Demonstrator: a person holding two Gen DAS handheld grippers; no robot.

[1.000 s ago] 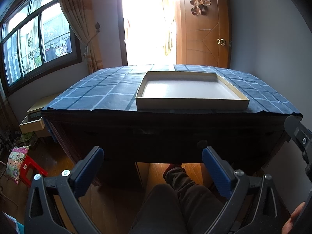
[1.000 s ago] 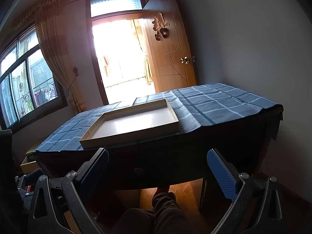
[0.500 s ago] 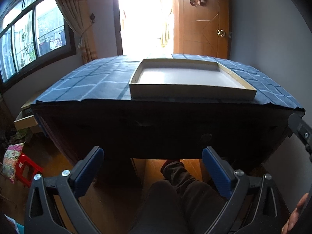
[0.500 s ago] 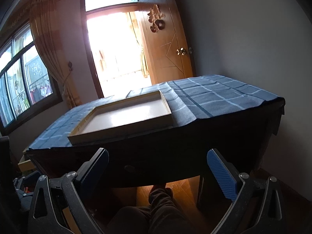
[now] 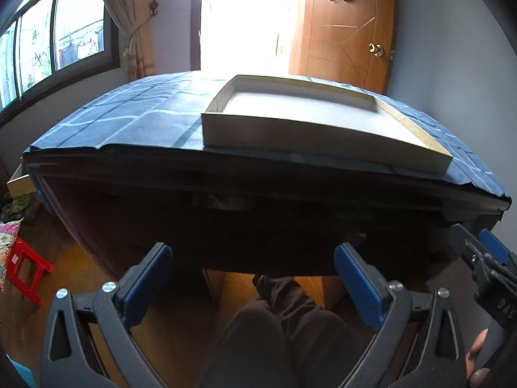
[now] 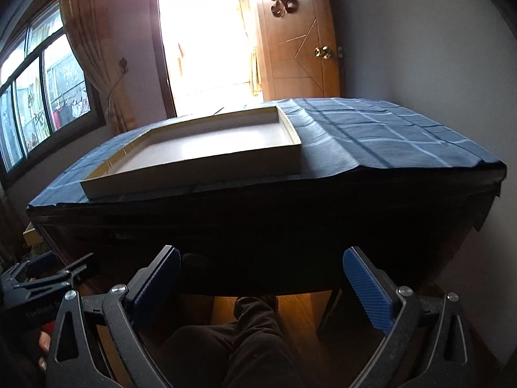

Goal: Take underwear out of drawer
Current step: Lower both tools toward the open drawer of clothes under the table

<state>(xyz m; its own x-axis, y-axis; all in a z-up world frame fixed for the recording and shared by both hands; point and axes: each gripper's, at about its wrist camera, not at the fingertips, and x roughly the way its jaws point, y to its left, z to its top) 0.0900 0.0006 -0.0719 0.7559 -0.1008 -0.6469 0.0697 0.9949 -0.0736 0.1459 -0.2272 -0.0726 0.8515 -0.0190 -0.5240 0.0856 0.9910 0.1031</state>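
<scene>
Left gripper (image 5: 253,286): held low before the front of the surface; jaws wide, nothing between the blue pads.
Right gripper (image 6: 261,286): held low before the same front, jaws wide and empty; its tip also shows at the right margin of the left wrist view (image 5: 484,258).
Surface (image 5: 290,213): a dark wooden desk, its front face in deep shadow; both grippers stand apart from it.
Drawer (image 6: 226,249): in the shadowed front below the near edge; a round knob (image 6: 197,261) shows faintly, just beyond the right gripper's left pad. The outline is too dark to trace, and no gap shows.
Underwear: not visible in either view.
Cloth (image 5: 129,119): dark blue with pale grid lines, covering the top and reaching the near edge.
Tray (image 5: 290,132): shallow, pale, rectangular, lying on the cloth close to the near edge, nothing in it.
Person's leg (image 5: 290,317): in dark trousers, extending under the surface between the jaws.
Door (image 6: 297,48): brown wood, standing open beyond the far edge, beside a bright doorway.
Red stool (image 5: 24,265): on the wooden floor, left of the surface.
</scene>
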